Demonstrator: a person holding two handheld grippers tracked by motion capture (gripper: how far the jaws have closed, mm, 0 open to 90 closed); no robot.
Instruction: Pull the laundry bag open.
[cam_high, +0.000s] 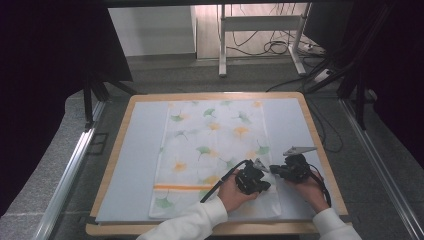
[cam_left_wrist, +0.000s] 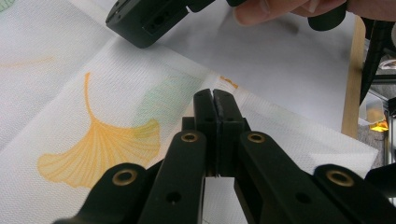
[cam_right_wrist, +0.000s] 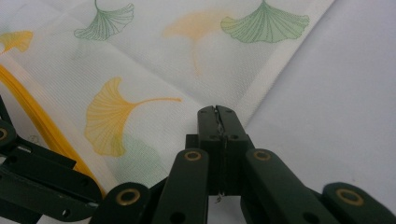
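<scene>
Both your left gripper (cam_high: 258, 176) and right gripper (cam_high: 281, 171) were clenched empty over the limp cloth (cam_high: 210, 150); its hem near the desk's front right corner probably gave the best hold.

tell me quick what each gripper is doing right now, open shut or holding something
Left gripper: shut, jaws pressed together over the white ginkgo-leaf printed cloth; no cloth seen between them.
Right gripper: shut, at the cloth's edge; whether it pinches cloth cannot be told.

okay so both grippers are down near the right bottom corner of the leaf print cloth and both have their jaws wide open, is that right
Not quite. The left gripper and right gripper are indeed near the cloth's right bottom corner, but their jaws are closed, not wide open. Each gripper view shows its two black jaws pressed together with no gap. Whether either pinches fabric can't be told.
</scene>
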